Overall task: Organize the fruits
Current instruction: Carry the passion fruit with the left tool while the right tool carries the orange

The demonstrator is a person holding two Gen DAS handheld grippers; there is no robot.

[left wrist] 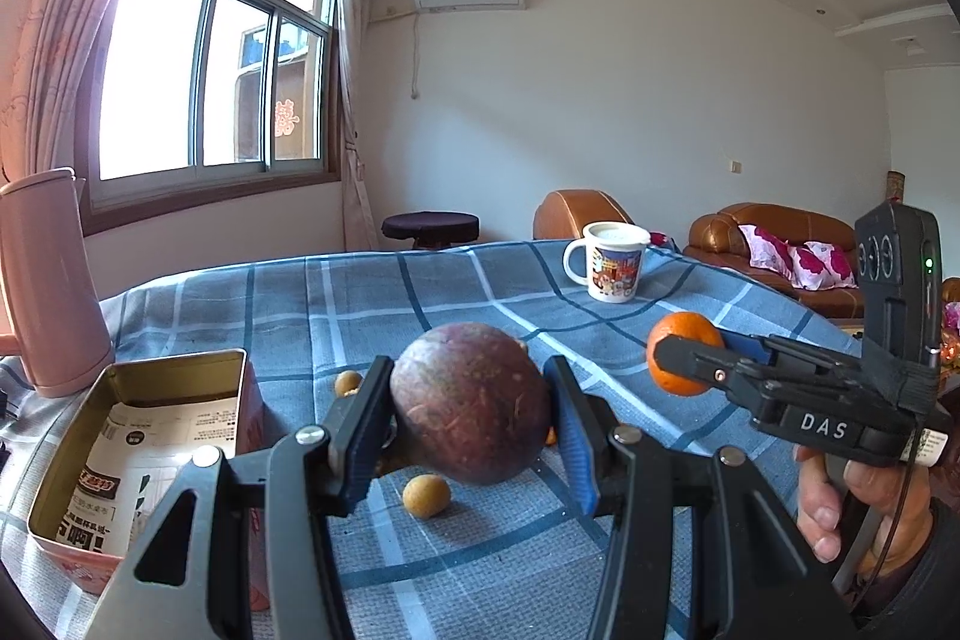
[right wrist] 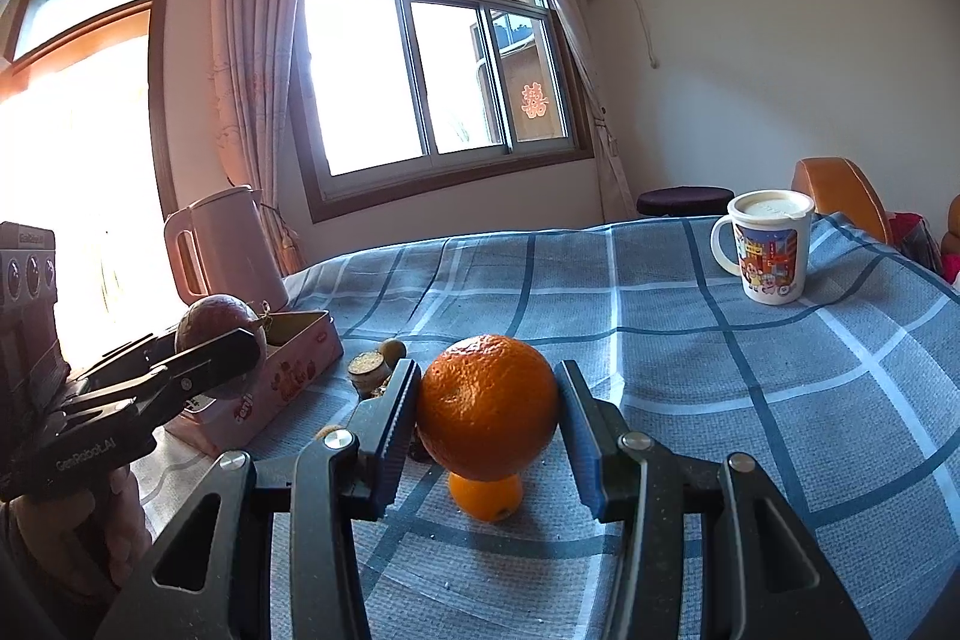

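Above blue plaid tablecloth (left wrist: 480,292): left gripper (left wrist: 474,418) clamped on round purple-brown passion fruit (left wrist: 471,403), held clear of cloth, just right of open pink metal tin (left wrist: 138,460). Right gripper (right wrist: 489,424) clamped on round orange (right wrist: 487,406), lifted over smaller orange fruit (right wrist: 485,499) lying on cloth. Cartoon-printed white mug (right wrist: 768,250) far right.

Round passion fruit (left wrist: 471,403): mottled purple-brown with pale speckles, frame centre.
Round orange (right wrist: 487,407): bright orange, dimpled skin.
Checked cloth table cover (left wrist: 420,292): grey-blue with dark blue and white grid lines.
Rectangular metal tin (left wrist: 138,451): gold inside, pink printed outside, lower left.
Ceramic mug (left wrist: 615,263): white with a colourful cartoon print.
Plastic kettle (right wrist: 231,244): pale pink.
Gripper pads (left wrist: 575,451): blue on black fingers.
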